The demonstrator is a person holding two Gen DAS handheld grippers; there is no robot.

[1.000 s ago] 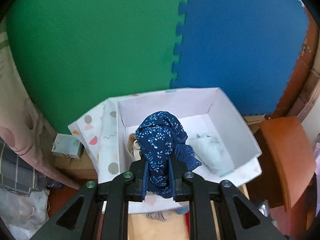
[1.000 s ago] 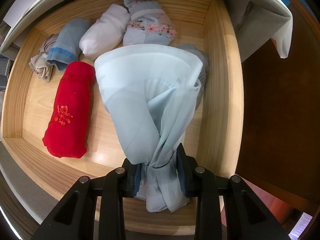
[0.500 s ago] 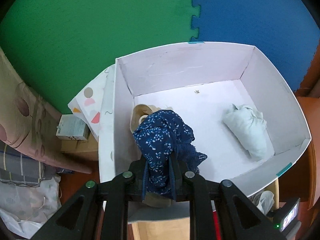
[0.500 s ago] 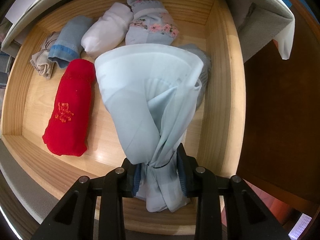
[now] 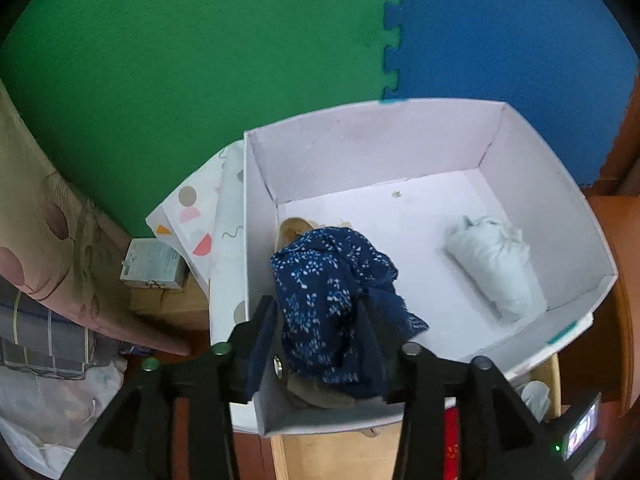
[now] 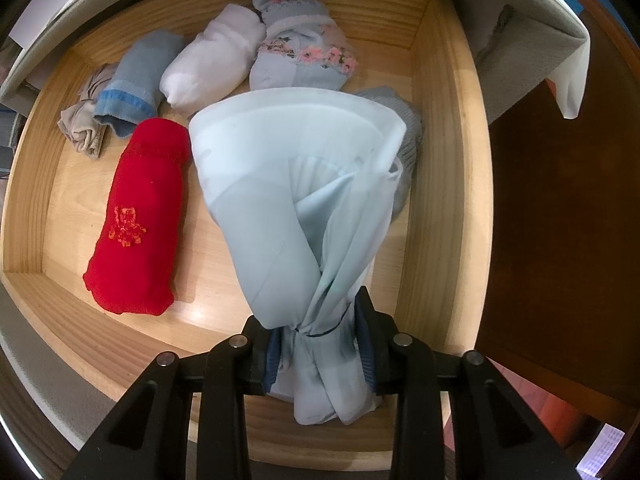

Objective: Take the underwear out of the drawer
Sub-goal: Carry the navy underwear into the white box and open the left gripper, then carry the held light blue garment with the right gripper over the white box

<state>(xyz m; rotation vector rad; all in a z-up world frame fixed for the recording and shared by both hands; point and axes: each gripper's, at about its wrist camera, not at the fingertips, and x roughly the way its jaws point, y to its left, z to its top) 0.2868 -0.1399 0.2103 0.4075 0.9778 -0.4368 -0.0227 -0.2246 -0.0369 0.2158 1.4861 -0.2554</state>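
Observation:
In the left wrist view my left gripper [image 5: 316, 332] hangs over the near left corner of a white box [image 5: 400, 152]. Its jaws are opening. Navy speckled underwear [image 5: 320, 280] sits between them, with a gap at the left pad, and rests on a beige piece [image 5: 296, 228]. A pale rolled piece [image 5: 492, 264] lies at the box's right. In the right wrist view my right gripper [image 6: 318, 344] is shut on pale blue underwear [image 6: 288, 184], which hangs above the wooden drawer [image 6: 448, 160].
The drawer holds a red roll [image 6: 140, 220], a white roll [image 6: 212, 68], a floral piece [image 6: 304, 56], a blue-grey roll [image 6: 136, 80], a beige piece [image 6: 84, 120] and a grey one [image 6: 404, 132]. Green [image 5: 180, 60] and blue [image 5: 500, 32] foam mats lie beyond the box. A small carton [image 5: 154, 266] stands left of it.
My left gripper came down toward the white box with the navy underwear, and its jaws have parted from the cloth. The right gripper and its pale blue piece have not moved.

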